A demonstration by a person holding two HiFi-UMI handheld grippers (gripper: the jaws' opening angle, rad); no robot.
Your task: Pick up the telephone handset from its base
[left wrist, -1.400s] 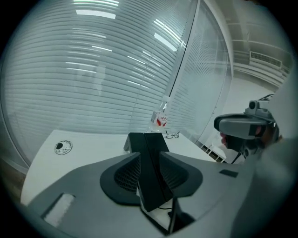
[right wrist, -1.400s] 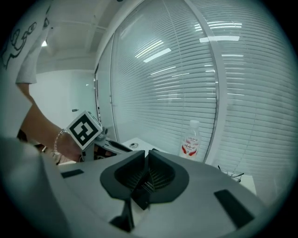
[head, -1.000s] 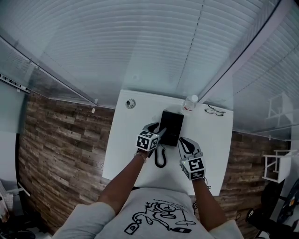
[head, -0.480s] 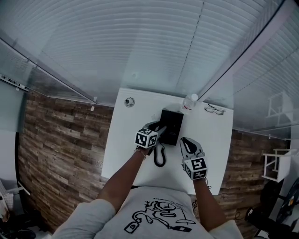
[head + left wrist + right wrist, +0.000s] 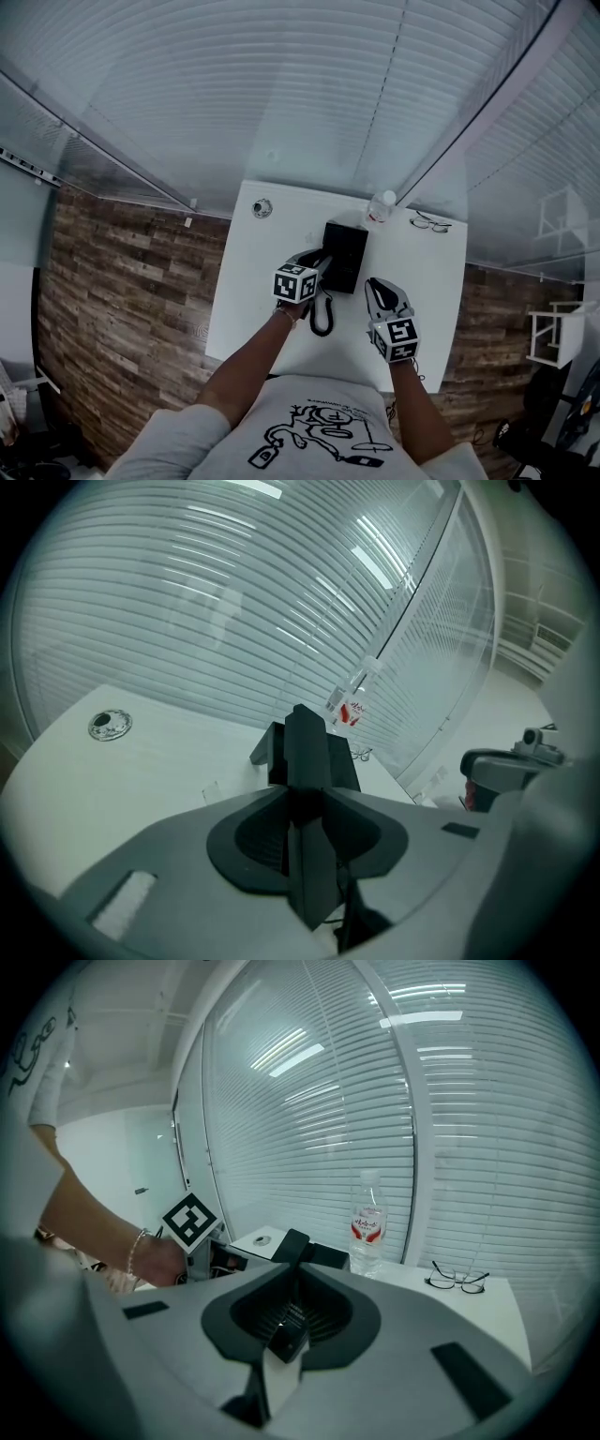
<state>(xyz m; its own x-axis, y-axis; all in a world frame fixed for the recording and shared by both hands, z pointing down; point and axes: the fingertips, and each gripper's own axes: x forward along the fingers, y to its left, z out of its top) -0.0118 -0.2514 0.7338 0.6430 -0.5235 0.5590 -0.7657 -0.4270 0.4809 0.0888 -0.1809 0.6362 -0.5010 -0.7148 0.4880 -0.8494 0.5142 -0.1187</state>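
We see the left gripper (image 5: 317, 263) clamped on the black plastic telephone handset (image 5: 307, 752). In the left gripper view the dark bar of the handset stands between the two grey jaws, and both pads press against its sides. The jaws have just been closing, with the handset between them. The handset runs along the left side of the black rectangular telephone base (image 5: 347, 246), which sits directly beyond this gripper's tips. We cannot tell whether the handset rests in its cradle or hangs just above it. The black coiled cord (image 5: 322, 317) loops on the table behind the left gripper's tips and slightly to their right, in the space between the two grippers.

The right gripper (image 5: 377, 286) is held beside the left one, near the base's front right corner and apart from it. Its jaws are drawn together with nothing between them.

Ahead of the right gripper, a little to its right, stands a clear plastic water bottle with a red label (image 5: 367, 1218). Further to the right lies a pair of thin-framed glasses (image 5: 457, 1279) on the white tabletop (image 5: 427, 281). Ahead and to the left of the left gripper, well apart from it, a small round metal disc (image 5: 110, 724) is set in the tabletop. Beyond both grippers, past the table's far edge, hang white horizontal blinds (image 5: 281, 94).
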